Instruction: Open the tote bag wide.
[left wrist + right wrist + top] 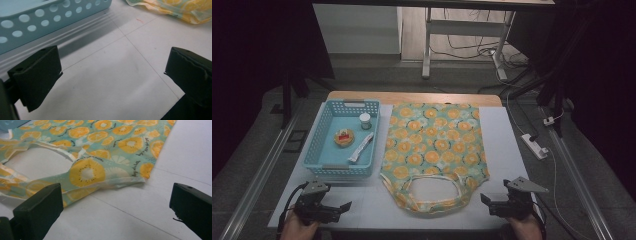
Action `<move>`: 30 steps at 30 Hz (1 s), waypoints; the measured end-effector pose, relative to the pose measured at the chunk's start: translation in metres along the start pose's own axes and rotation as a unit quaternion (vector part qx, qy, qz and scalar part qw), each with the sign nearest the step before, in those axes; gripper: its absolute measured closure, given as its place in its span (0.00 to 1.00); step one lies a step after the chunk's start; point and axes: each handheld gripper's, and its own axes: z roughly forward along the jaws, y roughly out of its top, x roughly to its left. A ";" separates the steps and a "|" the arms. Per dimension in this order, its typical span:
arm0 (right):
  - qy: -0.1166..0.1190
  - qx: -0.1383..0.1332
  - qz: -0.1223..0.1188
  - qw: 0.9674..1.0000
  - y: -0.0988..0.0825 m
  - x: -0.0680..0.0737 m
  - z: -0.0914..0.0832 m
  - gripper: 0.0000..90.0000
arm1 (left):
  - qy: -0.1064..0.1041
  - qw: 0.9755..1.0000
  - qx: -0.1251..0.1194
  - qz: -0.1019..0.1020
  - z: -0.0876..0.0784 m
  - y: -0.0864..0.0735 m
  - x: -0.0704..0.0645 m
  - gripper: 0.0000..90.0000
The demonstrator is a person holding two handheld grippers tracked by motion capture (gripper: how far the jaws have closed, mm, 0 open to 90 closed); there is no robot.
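A flat cloth bag (pixel 434 145) with an orange-slice print on teal lies in the middle of the white table, its handles (pixel 432 200) toward the near edge. My left gripper (pixel 344 206) rests low at the near left, open over bare table (pixel 112 82), with the bag's corner (pixel 180 10) farther off. At the near right my right gripper (pixel 486 200) is open too. In the right gripper view its jaws are wide apart, and the bag's corner (pixel 105 170) and a handle strap (pixel 37 187) lie just ahead, untouched.
A light-blue perforated basket (pixel 326 131) stands left of the bag, its wall (pixel 50 17) close to my left gripper. Inside are a small white jar (pixel 365 120), a round container (pixel 344 137) and a white tube (pixel 361 147). A power strip (pixel 534 146) lies on the floor at right.
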 end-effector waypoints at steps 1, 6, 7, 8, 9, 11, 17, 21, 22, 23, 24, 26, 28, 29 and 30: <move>0.000 0.000 0.000 1.000 0.000 0.000 0.000 0.00 | 0.000 1.000 0.000 0.000 0.000 0.000 0.000 0.01; 0.004 0.003 -0.002 1.000 0.000 0.000 0.001 0.00 | 0.004 1.000 0.004 0.005 0.001 0.000 -0.001 0.00; 0.004 0.003 -0.002 1.000 0.000 0.000 0.001 0.00 | 0.003 1.000 0.005 0.006 0.001 0.000 -0.001 0.00; 0.004 0.003 -0.003 1.000 0.000 0.000 0.001 0.00 | 0.002 1.000 0.007 0.006 0.001 0.000 -0.001 0.00; 0.005 0.006 -0.004 1.000 0.001 0.000 0.002 0.00 | 0.002 1.000 0.009 0.005 0.002 0.000 -0.001 0.00; 0.006 0.008 -0.007 1.000 0.001 0.001 0.002 0.00 | -0.001 1.000 0.009 0.000 0.002 0.000 0.000 0.00; 0.005 0.011 -0.010 1.000 0.001 0.001 0.002 0.00 | -0.006 1.000 0.006 -0.002 0.001 0.000 0.001 0.00; 0.006 0.013 -0.008 1.000 0.001 0.001 0.003 0.00 | -0.009 1.000 0.005 -0.001 0.001 -0.001 0.001 0.00; 0.006 0.013 -0.009 1.000 0.001 0.001 0.003 0.00 | -0.011 1.000 0.004 -0.002 0.001 -0.001 0.001 0.00; 0.006 0.013 -0.010 1.000 0.001 0.001 0.003 0.00 | -0.011 1.000 0.004 -0.002 0.001 -0.001 0.001 0.00; 0.005 0.014 -0.011 1.000 0.001 0.002 0.003 0.00 | -0.013 1.000 0.002 -0.002 0.001 -0.001 0.001 0.00; 0.005 0.017 -0.014 1.000 0.002 0.002 0.004 0.00 | -0.014 1.000 0.002 -0.002 0.000 -0.001 0.002 0.00; 0.002 0.017 -0.016 1.000 0.002 0.002 0.004 0.00 | -0.015 1.000 0.002 -0.002 0.000 -0.001 0.002 0.00; 0.002 0.016 -0.016 1.000 0.002 0.003 0.004 0.00 | -0.015 1.000 0.002 -0.001 0.000 -0.001 0.002 0.00; 0.001 0.016 -0.017 1.000 0.002 0.003 0.004 0.00 | -0.015 1.000 0.002 -0.001 0.000 -0.001 0.002 0.00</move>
